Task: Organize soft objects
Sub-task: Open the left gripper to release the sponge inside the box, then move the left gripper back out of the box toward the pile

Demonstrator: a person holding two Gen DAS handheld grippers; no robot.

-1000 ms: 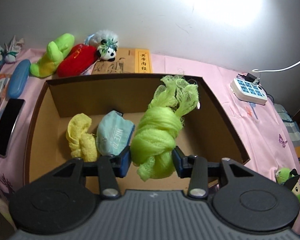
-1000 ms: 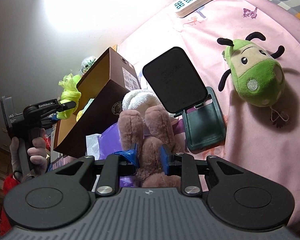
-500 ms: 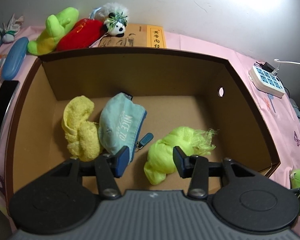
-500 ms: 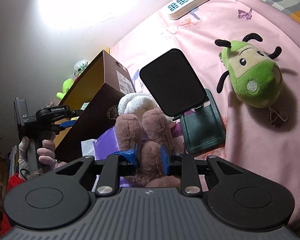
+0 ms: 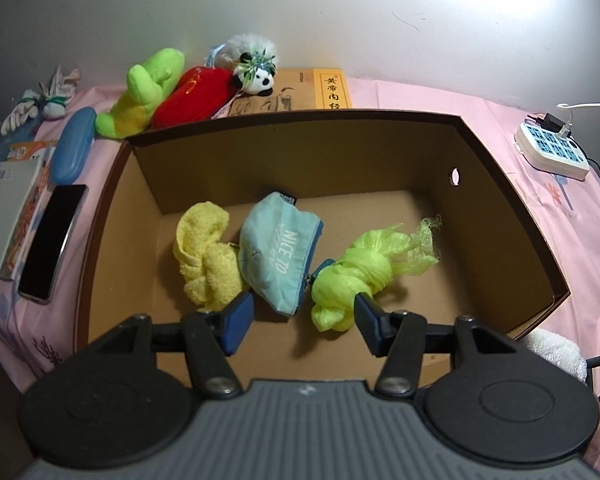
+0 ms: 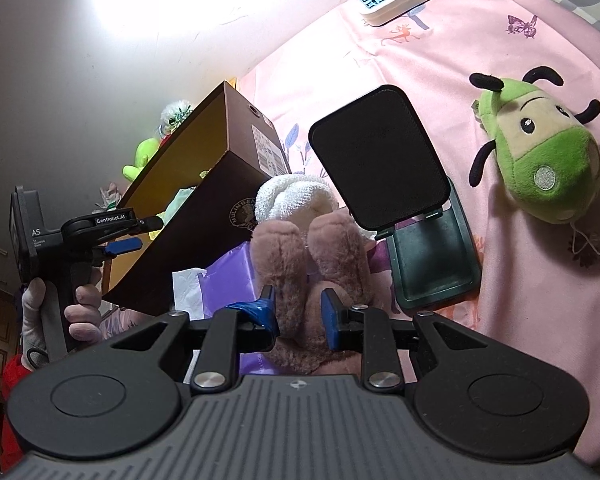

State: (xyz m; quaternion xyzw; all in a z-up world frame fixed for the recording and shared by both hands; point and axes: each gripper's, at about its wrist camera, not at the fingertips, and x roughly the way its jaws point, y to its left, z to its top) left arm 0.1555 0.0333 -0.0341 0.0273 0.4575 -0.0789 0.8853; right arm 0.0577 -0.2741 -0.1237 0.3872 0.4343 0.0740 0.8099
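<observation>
The left gripper [image 5: 304, 322] hangs over the open cardboard box [image 5: 512, 204], its jaws having just been opening; they now stand apart with nothing pressed between the blue pads. The lime-green mesh bundle [image 5: 356, 272] lies loose on the box floor just beyond the right fingertip — a knotted roll whose long axis runs on a slant, its thick knotted end near the gripper and its frayed netting tail pointing away toward the box's right wall. To its left, touching it or nearly so, lies the pale blue pouch [image 5: 278, 250] with "NICE TO" printed on it, its narrower end toward the gripper. Left of that, a yellow towel [image 5: 206, 252] is bunched up against the pouch. All three sit in a row across the floor of the box.

The right gripper [image 6: 298, 314] is closed narrowly on a brown plush toy [image 6: 312, 252], the pads pinching its lower part while two rounded plush lobes stand up and away from the camera — so the toy's length runs along the fingers. A white rolled towel [image 6: 292, 196] lies just behind it, against the box's outer corner. A green plush bug [image 6: 540, 160] rests well apart on the pink sheet [image 6: 480, 60], face toward the camera. The person's left hand [image 6: 80, 312] grips the other gripper's handle beside the box.
</observation>
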